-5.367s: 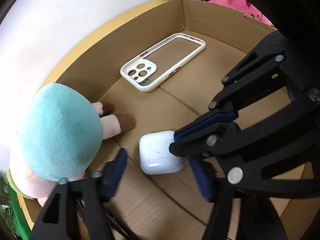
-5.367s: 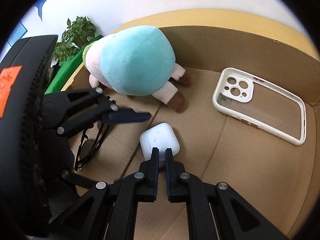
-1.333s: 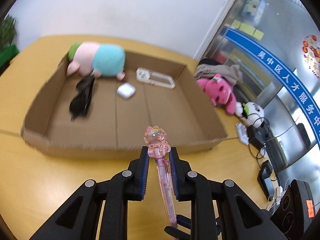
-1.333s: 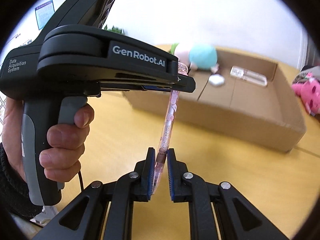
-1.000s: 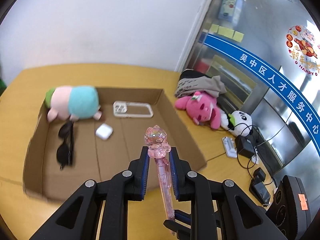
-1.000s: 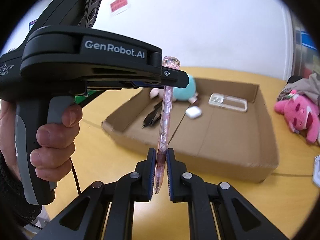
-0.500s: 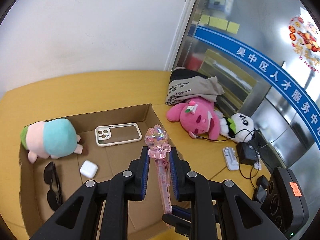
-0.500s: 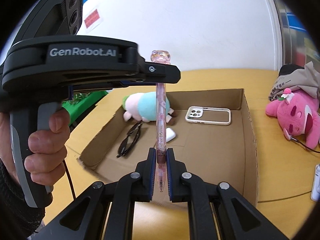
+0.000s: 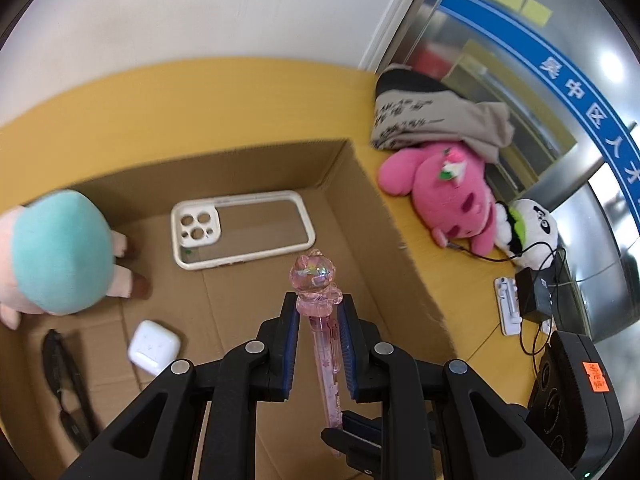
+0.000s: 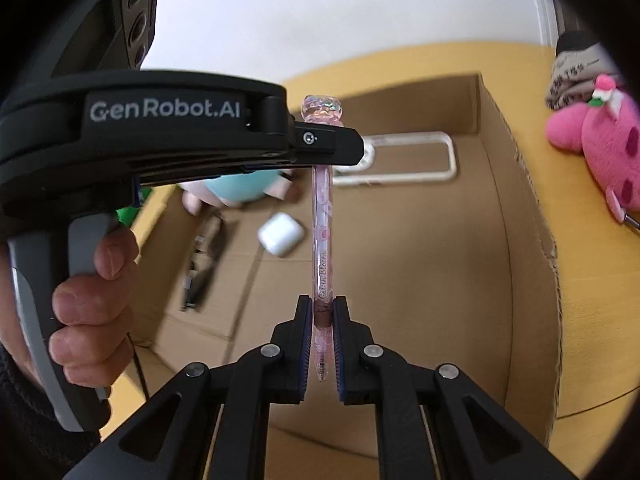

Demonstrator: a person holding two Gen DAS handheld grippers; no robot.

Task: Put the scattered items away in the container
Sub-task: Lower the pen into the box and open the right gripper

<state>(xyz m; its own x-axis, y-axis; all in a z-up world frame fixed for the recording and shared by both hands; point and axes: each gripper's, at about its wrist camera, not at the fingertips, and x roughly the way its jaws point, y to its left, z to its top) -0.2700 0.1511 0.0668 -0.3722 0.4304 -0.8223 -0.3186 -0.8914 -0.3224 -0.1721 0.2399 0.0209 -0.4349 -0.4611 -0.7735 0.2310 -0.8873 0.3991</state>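
Note:
Both grippers hold one pink pen with a clear bear-shaped top, above the open cardboard box. My left gripper is shut on the pen just under the bear top. My right gripper is shut on the pen near its tip. Inside the box lie a teal and pink plush, a white phone case, a white earbud case and dark sunglasses.
To the right of the box, on the yellow table, lie a pink plush, a panda toy, a folded grey garment and a black charger with cables. A hand grips the left tool's handle.
Both grippers have carried the pen forward and down over the box. The box floor now lies right under the pen, and the box contents look larger and closer.

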